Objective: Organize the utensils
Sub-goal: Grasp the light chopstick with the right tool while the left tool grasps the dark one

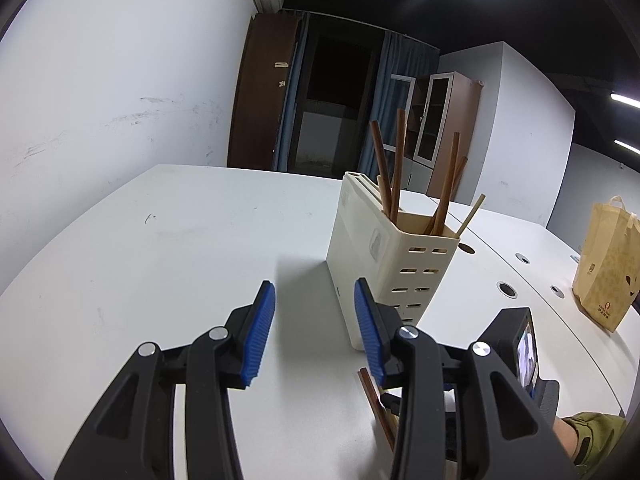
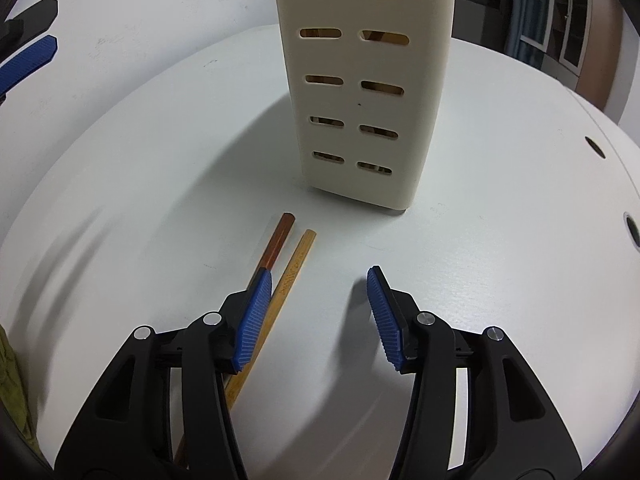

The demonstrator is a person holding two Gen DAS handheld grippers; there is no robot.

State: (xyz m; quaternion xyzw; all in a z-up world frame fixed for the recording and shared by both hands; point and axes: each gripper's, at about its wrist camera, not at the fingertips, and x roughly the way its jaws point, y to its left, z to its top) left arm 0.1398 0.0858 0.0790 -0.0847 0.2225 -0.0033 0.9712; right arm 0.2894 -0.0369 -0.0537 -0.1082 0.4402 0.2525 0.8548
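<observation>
Right gripper has its jaws open with nothing between them. Two chopsticks lie flat on the white tabletop: the light chopstick runs just beside the left jaw, the dark chopstick passes under it. The cream utensil holder stands upright just beyond their tips. Left gripper hovers open and empty beside the holder, which already has several sticks in it.
</observation>
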